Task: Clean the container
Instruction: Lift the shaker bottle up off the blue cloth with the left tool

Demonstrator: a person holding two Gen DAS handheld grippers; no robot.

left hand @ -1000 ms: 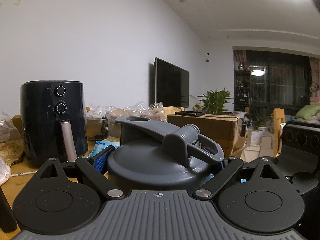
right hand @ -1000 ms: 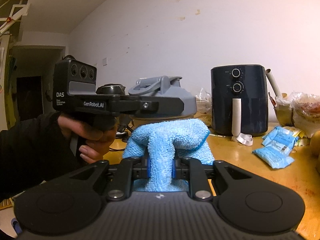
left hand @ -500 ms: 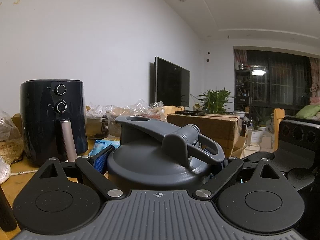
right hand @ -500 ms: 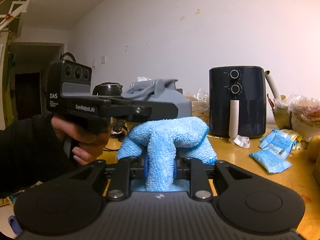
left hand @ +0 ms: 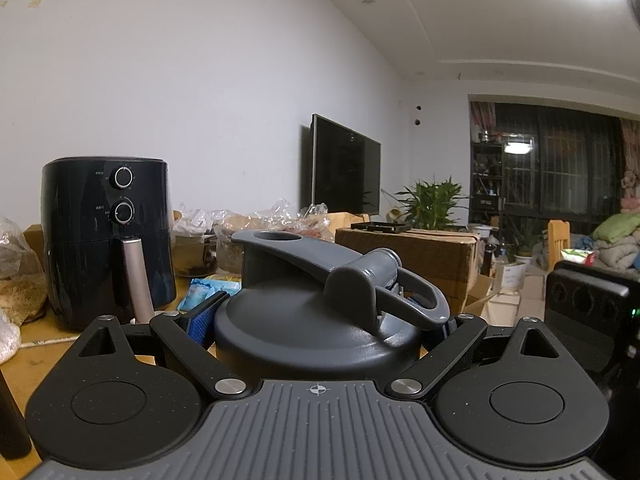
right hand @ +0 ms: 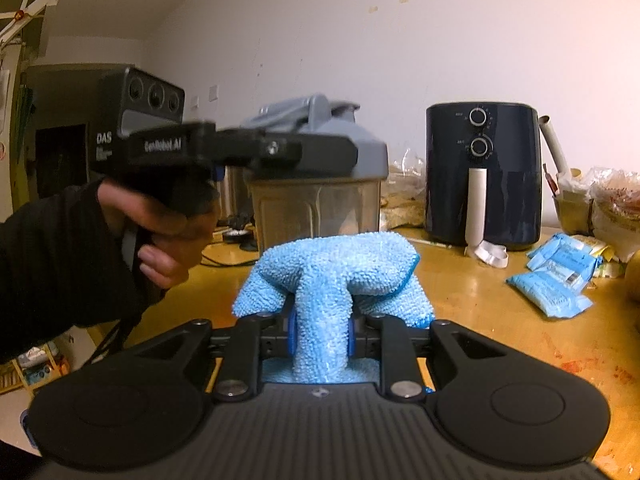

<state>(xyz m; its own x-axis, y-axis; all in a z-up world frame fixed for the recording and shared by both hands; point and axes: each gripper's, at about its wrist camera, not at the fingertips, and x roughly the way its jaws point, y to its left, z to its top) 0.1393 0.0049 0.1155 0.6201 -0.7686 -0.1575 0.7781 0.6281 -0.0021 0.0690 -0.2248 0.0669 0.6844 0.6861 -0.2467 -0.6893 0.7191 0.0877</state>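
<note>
A container with a clear body [right hand: 320, 208] and a grey hinged lid [left hand: 312, 320] stands on the wooden table [right hand: 500, 320]. My left gripper [left hand: 320, 316] is shut on the lid, one blue pad [left hand: 200, 316] against each side. From the right wrist view, this left gripper [right hand: 304, 152] reaches in from the left, held by a hand [right hand: 168, 236]. My right gripper [right hand: 322, 332] is shut on a light blue cloth [right hand: 332, 264], and its jaws have just closed a little further on it. The cloth bulges just in front of the container; contact cannot be told.
A black air fryer [right hand: 480, 176] stands to the right of the container near the wall. Blue packets [right hand: 552, 280] and plastic bags [right hand: 612, 200] lie on the table's right side. Cardboard boxes [left hand: 408, 252] and a plant [left hand: 432, 200] stand beyond the table.
In the right wrist view the cloth now sits lower against the container, whose clear body shows above it. The left gripper and lid appear further right and blurred. The left wrist view is nearly unchanged.
</note>
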